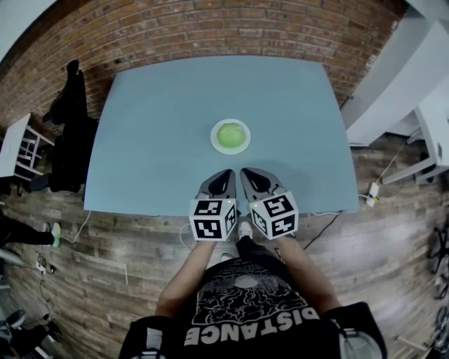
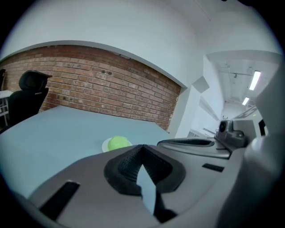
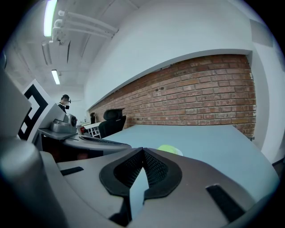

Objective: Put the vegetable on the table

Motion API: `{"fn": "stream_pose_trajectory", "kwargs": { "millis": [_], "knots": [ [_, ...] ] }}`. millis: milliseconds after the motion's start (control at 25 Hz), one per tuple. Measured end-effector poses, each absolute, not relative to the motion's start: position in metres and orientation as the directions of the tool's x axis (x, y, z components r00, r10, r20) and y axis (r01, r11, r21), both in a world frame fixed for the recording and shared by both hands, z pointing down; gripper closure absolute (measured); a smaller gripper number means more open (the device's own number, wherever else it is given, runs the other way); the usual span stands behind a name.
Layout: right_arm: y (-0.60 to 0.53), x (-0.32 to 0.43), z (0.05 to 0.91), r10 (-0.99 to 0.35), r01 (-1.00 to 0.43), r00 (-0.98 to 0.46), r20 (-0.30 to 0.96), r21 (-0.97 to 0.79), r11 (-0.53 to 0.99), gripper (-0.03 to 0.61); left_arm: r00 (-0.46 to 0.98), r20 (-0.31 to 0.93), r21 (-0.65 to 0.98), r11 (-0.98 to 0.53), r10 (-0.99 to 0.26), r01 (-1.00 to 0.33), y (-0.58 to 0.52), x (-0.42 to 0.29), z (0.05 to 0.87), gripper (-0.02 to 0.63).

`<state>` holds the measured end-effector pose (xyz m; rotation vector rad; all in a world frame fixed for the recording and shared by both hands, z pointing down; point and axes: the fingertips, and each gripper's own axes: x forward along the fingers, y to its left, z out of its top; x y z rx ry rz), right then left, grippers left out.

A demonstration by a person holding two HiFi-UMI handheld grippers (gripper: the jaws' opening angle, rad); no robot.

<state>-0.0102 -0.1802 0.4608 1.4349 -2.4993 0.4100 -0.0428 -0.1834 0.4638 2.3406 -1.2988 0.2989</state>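
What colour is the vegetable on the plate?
The vegetable is light green; head view shows it best.

Even indoor light, strong fisheye bending, dark vignetted corners

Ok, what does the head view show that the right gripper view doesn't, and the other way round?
Only the head view shows the wooden floor and the wearer's black shirt. Only the right gripper view shows a ceiling light and a distant person. Both show the blue table, the green vegetable on its white plate, and the brick wall.
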Motion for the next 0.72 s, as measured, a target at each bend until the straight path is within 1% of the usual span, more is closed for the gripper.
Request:
{"fn": "stream_pose_trajectory", "kwargs": {
  "millis": [720],
  "knots": [
    [-0.168,-0.013,0.455,-0.802,-0.863,-0.5,0.328,-0.116,0.491,0.569,0.538,0.388,0.264,-0.469,-0.748,-0.843,-0.168,-0.043,0.459,0.614]
  ]
}}
